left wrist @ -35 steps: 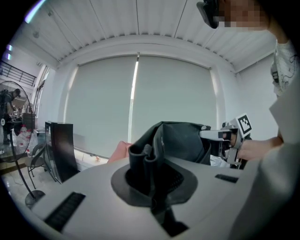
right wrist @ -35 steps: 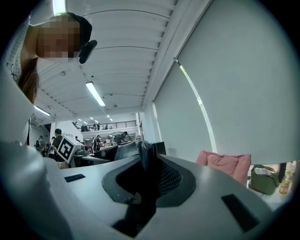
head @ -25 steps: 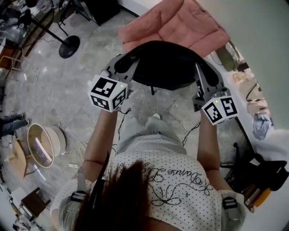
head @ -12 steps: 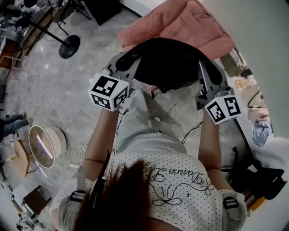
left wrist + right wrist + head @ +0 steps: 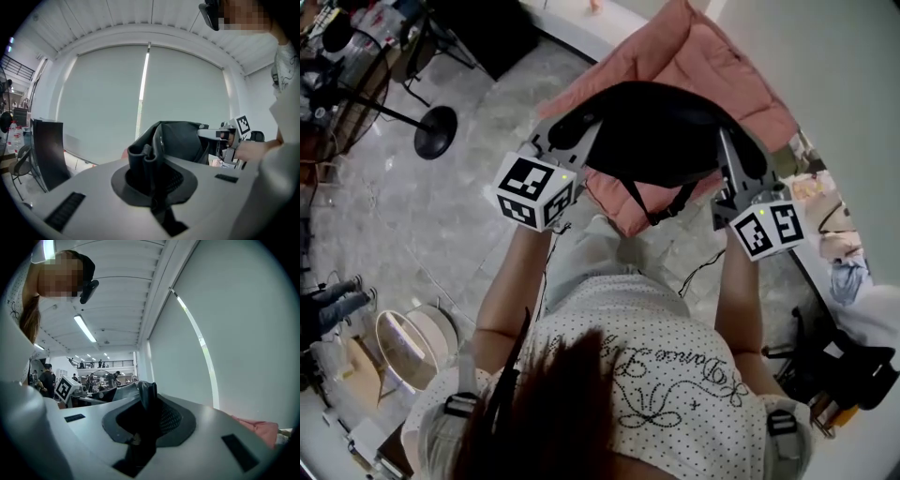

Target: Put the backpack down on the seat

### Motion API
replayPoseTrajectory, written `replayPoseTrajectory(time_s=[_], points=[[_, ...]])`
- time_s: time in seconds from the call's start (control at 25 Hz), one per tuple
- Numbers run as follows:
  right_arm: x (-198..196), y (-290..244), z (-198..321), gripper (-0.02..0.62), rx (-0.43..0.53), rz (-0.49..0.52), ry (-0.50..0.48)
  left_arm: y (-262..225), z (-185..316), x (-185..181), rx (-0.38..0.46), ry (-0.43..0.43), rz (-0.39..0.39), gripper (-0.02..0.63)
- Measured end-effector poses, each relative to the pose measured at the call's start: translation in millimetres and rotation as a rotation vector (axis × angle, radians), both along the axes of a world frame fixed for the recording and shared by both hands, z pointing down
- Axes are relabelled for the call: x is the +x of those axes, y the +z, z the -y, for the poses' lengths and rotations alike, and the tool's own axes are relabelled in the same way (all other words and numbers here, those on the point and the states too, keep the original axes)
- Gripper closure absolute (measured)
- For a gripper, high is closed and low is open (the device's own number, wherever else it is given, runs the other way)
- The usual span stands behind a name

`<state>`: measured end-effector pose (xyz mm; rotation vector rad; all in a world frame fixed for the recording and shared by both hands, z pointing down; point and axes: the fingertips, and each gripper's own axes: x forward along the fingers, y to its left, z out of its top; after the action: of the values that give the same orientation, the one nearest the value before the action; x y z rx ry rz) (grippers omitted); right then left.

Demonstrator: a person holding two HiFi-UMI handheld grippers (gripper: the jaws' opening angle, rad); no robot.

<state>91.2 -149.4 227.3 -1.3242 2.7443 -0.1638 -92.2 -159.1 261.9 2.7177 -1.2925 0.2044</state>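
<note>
The left gripper (image 5: 148, 161) is clamped on a bunched fold of black fabric at one side of the backpack (image 5: 652, 131). The right gripper (image 5: 146, 397) has its jaws closed on a thinner fold of the same black fabric at the other side. In the head view, the backpack hangs stretched between the two grippers, in front of the person's chest. It is a dark, rounded shape with a black strap (image 5: 670, 206) dangling from its underside.

The backpack lies over the near part of the seat (image 5: 712, 66), a pink, quilted cushion. The cushion shows above the bag and again below it, behind the strap. Whether the bag touches the cushion cannot be told.

Each gripper carries a white cube with black square markers: the left cube (image 5: 534, 190) sits near the bag's left end, the right cube (image 5: 767, 230) near its right end. The person's bare forearms run back from the cubes to a white dotted shirt (image 5: 637, 375).

Around the seat is a pale marble floor (image 5: 441, 216). A black stand with a round base (image 5: 436, 131) stands well apart, to the left.
</note>
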Motion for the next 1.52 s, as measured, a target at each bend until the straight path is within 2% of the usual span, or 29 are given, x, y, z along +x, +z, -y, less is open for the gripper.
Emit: replayPoseTrajectory(time_s=[0.24,0.56,1.0,1.36,1.52], points=[[-19,-5,54,0.526,0.005,0.024,0.059,-11,69,-19,0.026,0.06,0.009,0.597],[-8,14,102,0.526,-0.045,0.043,0.082,4,121,-8,-0.006,0.074,0.023,0.597],[24,60,148,0.526,-0.131,0.041,-0.023,47,155,22,-0.078,-0.026,0.061,0.597],[77,125,165,0.529,-0.241,0.004,-0.123,104,171,73,-0.159,-0.087,0.099,0.595],[83,163,172,0.531,-0.299,-0.014,-0.137,141,171,79,-0.213,-0.103,0.124,0.595]])
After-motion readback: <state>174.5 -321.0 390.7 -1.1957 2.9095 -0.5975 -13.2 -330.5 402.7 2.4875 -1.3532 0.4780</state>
